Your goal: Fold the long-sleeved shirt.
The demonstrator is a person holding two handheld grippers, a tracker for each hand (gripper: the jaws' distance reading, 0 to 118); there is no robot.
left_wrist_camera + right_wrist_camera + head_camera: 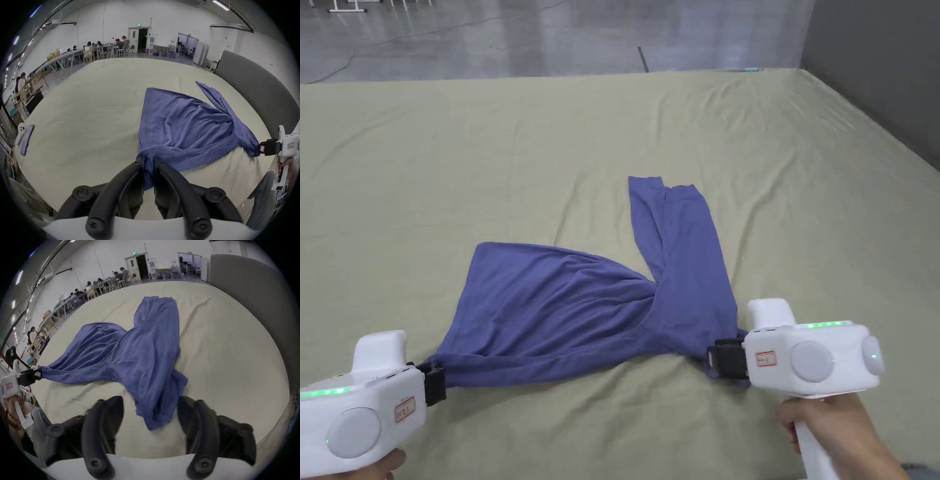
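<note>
Our left claw clamps the crumpled blue long-sleeved shirt; right claw spread wide, loose fabric between at 12 o'clock.

One blue long-sleeved shirt lies on one bed covered by a pale green sheet. Two hand-held grippers show: the left hand-held gripper and the right hand-held gripper. At the sheet's edge, in the left gripper view, lie two phones.
</note>
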